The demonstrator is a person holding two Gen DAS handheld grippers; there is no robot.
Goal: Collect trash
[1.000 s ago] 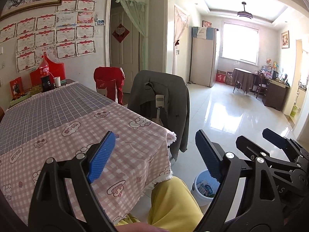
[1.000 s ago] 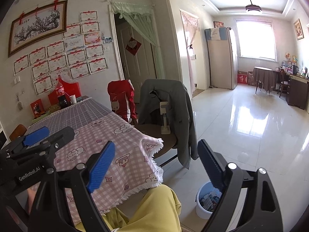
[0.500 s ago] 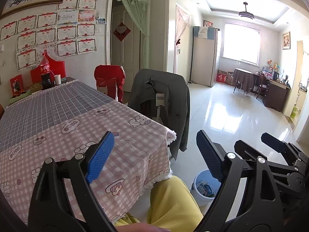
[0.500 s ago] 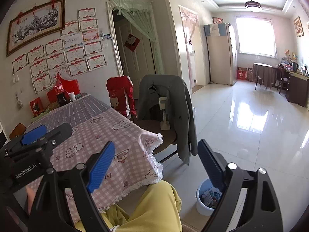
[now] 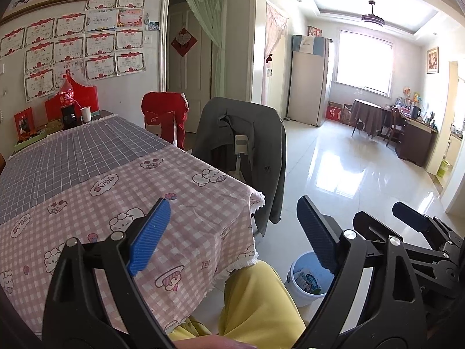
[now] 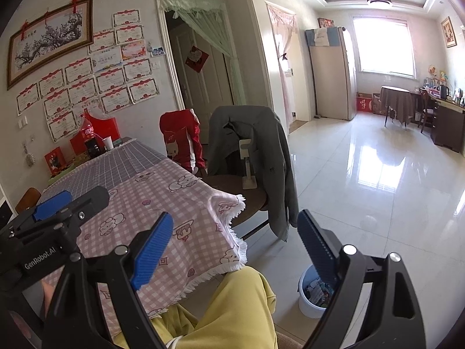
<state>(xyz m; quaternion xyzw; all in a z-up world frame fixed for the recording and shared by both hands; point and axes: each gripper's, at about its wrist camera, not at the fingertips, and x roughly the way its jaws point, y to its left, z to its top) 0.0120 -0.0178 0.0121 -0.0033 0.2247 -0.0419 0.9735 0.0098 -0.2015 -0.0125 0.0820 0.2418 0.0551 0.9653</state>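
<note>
1. Left tongs (image 5: pixel 232 232) and right tongs (image 6: pixel 235 244) are both spread, gripping nothing, above a yellow-trousered knee (image 6: pixel 238 305).
2. The white trash bucket (image 6: pixel 308 305), holding wrappers, stands on the floor beside the bench (image 5: pixel 87 180).
3. Beyond, a grey jacket (image 5: pixel 267 151) drapes a chair.

Near left: table (image 5: pixel 87 174) under a cloth, running far toward the wall. At its far end, against that wall: bottle (image 5: pixel 67 101) with cup (image 5: pixel 86 114) just right of it. Along the table's right side: two chairs, the nearer with a jacket (image 5: pixel 261 145) over its back. On the floor near right of the table corner: bucket (image 5: pixel 296 289) with wrappers inside. Far right: fridge (image 5: pixel 309 81), small table (image 5: pixel 366 115).
</note>
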